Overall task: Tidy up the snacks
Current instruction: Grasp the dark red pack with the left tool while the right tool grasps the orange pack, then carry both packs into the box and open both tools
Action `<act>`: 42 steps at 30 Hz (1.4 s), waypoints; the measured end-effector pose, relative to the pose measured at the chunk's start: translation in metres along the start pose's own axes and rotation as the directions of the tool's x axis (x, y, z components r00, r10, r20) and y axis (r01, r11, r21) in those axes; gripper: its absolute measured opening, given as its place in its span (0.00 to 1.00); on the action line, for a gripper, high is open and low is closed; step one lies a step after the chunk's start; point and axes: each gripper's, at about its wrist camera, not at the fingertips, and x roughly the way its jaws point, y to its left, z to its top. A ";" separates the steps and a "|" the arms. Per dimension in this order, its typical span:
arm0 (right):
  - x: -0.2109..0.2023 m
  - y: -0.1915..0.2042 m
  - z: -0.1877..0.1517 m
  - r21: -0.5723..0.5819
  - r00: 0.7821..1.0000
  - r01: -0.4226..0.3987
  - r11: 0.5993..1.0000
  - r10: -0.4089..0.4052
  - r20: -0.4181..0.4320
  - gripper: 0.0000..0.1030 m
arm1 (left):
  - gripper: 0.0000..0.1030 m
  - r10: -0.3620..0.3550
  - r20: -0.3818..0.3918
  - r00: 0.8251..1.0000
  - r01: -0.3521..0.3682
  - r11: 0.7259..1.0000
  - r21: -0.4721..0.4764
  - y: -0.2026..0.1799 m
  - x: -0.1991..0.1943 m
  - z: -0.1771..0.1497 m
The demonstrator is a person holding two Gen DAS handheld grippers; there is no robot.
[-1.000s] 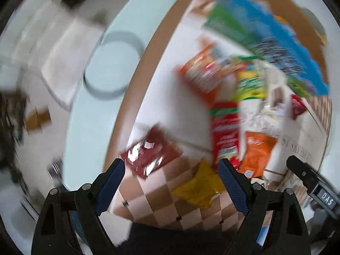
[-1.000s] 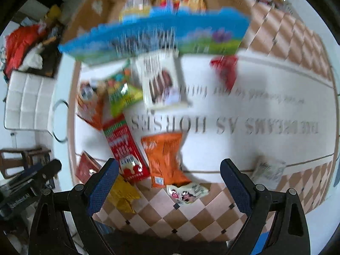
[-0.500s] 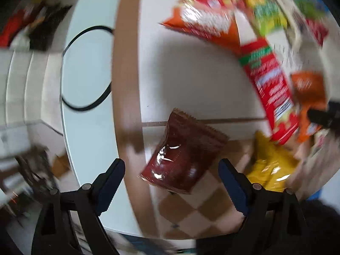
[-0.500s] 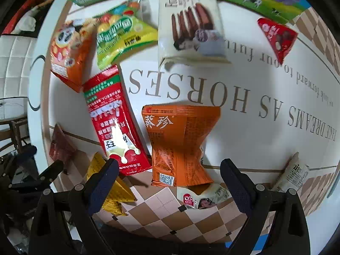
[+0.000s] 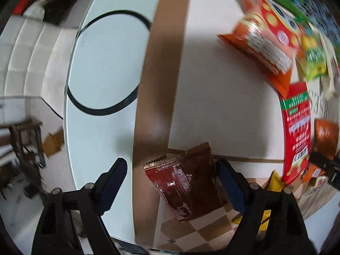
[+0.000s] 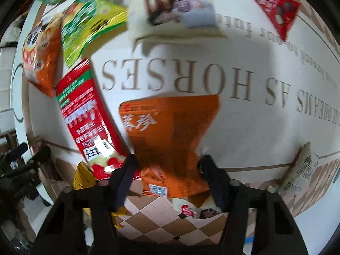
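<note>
Your left gripper sits spread wide around the dark red packet at the tablecloth edge, right gripper pinching the orange packet to lift it.

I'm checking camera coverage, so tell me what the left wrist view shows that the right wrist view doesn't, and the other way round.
Only the left wrist view shows the black ring on the glass tabletop and the whole dark red packet between the open left tool. Only the right wrist view shows the right tool closing around the orange packet, the biscuit pack, the small red triangular packet and the mat's lettering. Both show the long red packet and the orange panda bag.
</note>
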 end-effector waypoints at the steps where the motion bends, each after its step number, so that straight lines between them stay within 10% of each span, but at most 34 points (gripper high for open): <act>1: 0.001 -0.003 0.000 0.010 1.000 -0.007 1.000 0.007 -0.001 0.60 | 0.83 -0.015 -0.008 1.000 0.015 1.000 -0.007 0.002 -0.001 0.003; 13: -0.002 -0.003 0.009 0.012 1.000 0.027 1.000 -0.027 -0.005 0.61 | 0.82 -0.015 -0.042 0.999 0.013 0.999 -0.050 0.007 0.012 0.014; 18: -0.002 0.009 0.006 0.023 0.998 0.054 0.998 -0.054 0.013 0.59 | 0.56 0.006 -0.005 1.000 -0.007 0.998 -0.068 -0.003 0.002 0.015; 25: -0.012 0.008 -0.004 0.036 0.999 0.025 0.999 -0.026 0.047 0.45 | 0.44 0.003 0.023 1.000 -0.001 0.998 -0.055 -0.021 -0.012 0.012; 36: -0.049 -0.004 -0.023 0.053 0.991 -0.109 0.993 0.104 0.078 0.37 | 0.44 -0.104 0.130 0.986 0.103 0.995 0.014 -0.064 -0.087 0.020; 42: -0.116 -0.008 -0.026 0.021 0.963 -0.211 0.977 0.205 0.176 0.37 | 0.44 -0.207 0.255 0.945 0.179 0.975 0.129 -0.095 -0.175 0.039</act>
